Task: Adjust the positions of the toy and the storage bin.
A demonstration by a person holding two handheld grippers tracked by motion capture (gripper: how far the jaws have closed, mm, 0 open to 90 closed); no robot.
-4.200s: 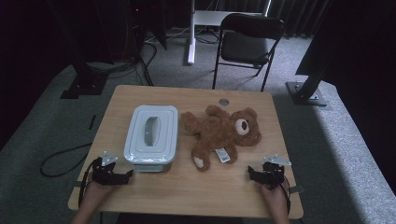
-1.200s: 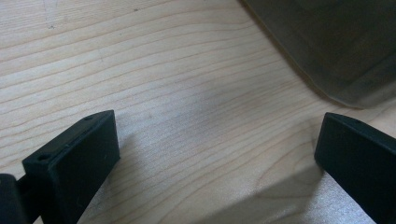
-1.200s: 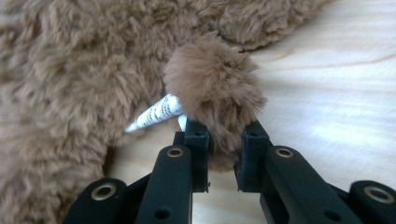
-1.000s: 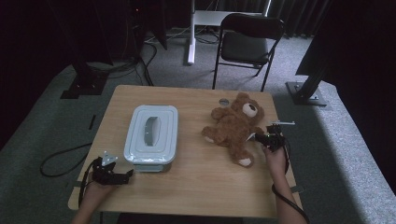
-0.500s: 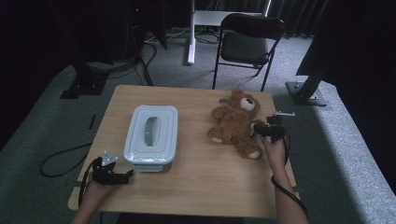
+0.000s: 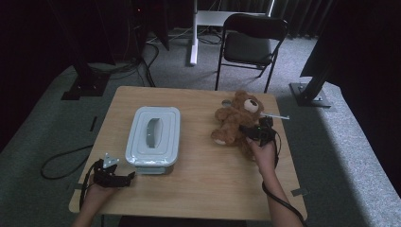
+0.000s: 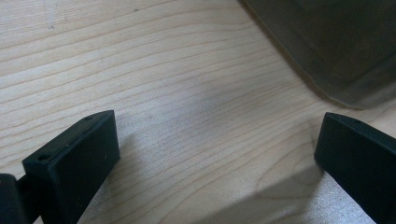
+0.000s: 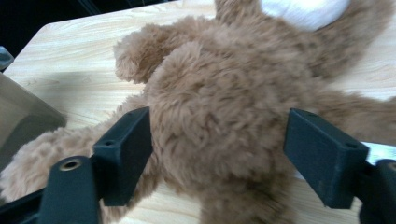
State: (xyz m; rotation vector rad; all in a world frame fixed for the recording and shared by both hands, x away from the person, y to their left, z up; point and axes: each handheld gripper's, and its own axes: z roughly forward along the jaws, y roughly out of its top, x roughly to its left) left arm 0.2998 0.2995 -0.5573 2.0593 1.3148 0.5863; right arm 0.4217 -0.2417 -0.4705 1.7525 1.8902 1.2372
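The right gripper, jaws just opened around the teddy bear, has let it go; the left gripper waits open beside the closed box, nothing packed yet.

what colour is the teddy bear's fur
Light brown, with paler cream paw pads; the teddy bear shows best in the right gripper view.

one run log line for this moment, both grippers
left gripper: open, on table | right gripper: jaws just opening, astride teddy bear | box: lidded
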